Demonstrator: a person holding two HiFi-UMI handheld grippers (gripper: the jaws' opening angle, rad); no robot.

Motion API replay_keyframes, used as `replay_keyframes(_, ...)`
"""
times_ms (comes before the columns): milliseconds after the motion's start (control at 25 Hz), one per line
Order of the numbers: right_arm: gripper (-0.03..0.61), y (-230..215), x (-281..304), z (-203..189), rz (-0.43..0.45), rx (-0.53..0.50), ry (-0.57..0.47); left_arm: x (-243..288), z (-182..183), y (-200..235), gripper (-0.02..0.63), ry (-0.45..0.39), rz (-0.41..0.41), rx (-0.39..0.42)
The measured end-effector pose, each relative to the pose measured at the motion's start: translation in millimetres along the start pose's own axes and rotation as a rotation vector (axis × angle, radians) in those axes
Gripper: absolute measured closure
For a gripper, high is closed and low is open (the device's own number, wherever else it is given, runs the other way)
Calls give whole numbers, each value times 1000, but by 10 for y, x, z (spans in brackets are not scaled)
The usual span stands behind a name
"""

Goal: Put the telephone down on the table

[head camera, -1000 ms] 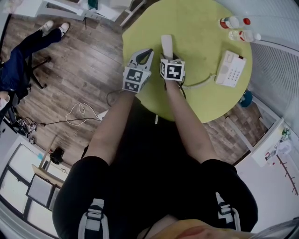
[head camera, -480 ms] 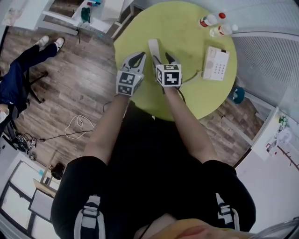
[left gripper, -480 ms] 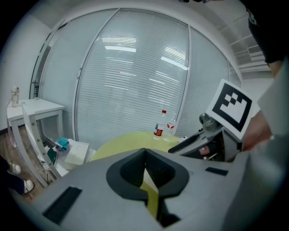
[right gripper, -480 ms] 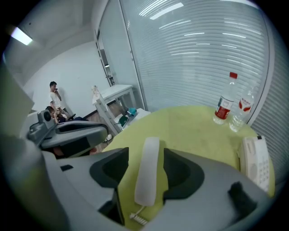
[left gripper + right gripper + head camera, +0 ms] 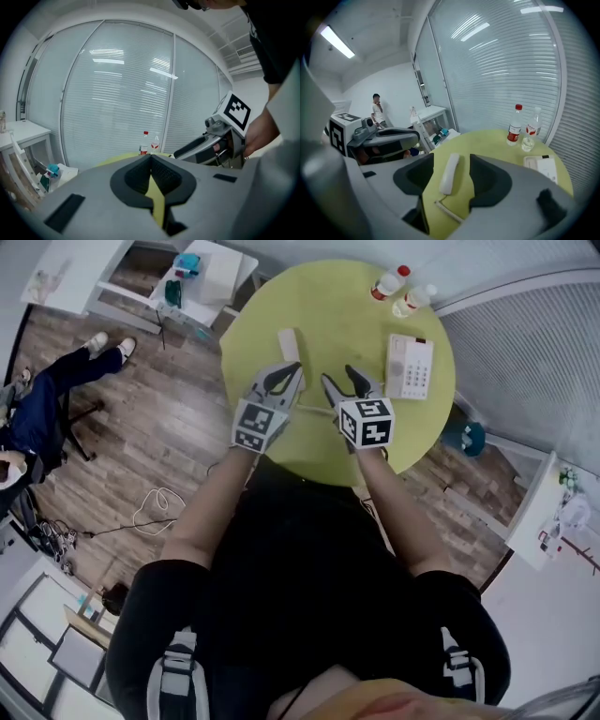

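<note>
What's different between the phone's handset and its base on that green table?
Shape: the handset is a slim rounded bar; the telephone base is a broad flat box with a darker panel on top. Place: in the head view the handset lies alone toward the left of the yellow-green table, while the telephone base sits at the right, near the two bottles. Both are white and rest flat on that table.

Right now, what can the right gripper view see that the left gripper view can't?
Only the right gripper view shows the white handset lying on the green table, its curly cord, the phone base and the left claw from the side. Only the left gripper view shows the right claw from the side and the hand holding it. Both show the two bottles, the table and the window blinds.
</note>
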State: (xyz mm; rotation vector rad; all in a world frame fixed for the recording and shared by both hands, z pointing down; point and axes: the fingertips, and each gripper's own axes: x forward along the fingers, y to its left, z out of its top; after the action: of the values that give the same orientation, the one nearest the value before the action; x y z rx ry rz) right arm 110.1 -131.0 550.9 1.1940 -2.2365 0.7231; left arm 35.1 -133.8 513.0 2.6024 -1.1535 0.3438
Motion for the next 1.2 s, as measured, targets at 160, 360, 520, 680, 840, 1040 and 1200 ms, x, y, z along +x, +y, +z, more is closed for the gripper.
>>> replay_keyframes(160, 336, -76, -582, 30, 44, -25, -80, -155, 310, -452, 603, -38, 0, 19)
replay_keyframes(360, 337, -84, -1153, 112, 100, -65, -189, -389, 626, -964, 603, -85, -12, 17)
replay_keyframes(520, 362, -135, -1600, 107, 122, -104, -260, -516, 789, -1436, 603, -119, -20, 20)
replay_keyframes(680, 449, -183, -1972, 77, 136, -132, -326, -559, 869, -1832, 603, -138, -24, 34)
replay_keyframes(840, 538, -165, -2268, 78, 165, -167, -394, -569, 951, -2109, 603, -159, -31, 43)
replay_keyframes(1040, 561, -189, -2572, 30, 188, -193, -437, -561, 1034, -2412, 603, -180, -47, 49)
replay_keyframes(1200, 561, -176, -2730, 14, 199, -216, -462, -560, 1064, -2593, 603, -192, -69, 60)
